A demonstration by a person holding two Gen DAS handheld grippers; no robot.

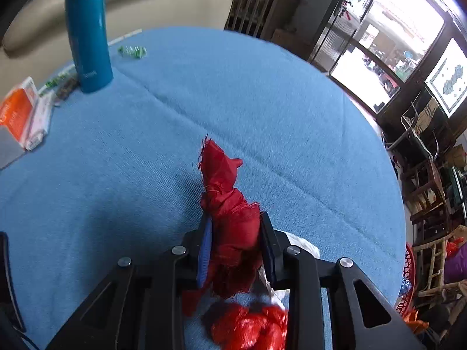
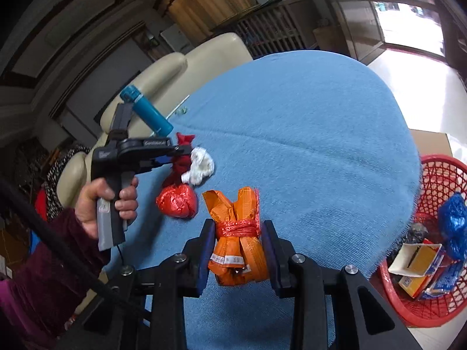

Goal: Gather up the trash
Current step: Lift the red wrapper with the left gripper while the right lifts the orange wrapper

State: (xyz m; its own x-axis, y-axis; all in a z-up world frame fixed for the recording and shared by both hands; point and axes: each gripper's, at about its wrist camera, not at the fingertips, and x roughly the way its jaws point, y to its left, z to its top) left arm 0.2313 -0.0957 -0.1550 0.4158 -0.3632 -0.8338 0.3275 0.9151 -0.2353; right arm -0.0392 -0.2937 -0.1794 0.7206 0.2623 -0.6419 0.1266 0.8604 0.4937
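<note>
The red bag (image 1: 230,215) is pinched at its knotted neck by the left tool (image 1: 235,230), its bulb hanging just above the blue worktop (image 1: 262,116). The orange bundle (image 2: 238,239) is clamped in the right tool (image 2: 238,248). Right of that tool, below the worktop edge, stands a red basket (image 2: 408,312) holding boxes.

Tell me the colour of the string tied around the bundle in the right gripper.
Red string, wound around the orange plastic bundle; the right wrist view shows it best.
</note>
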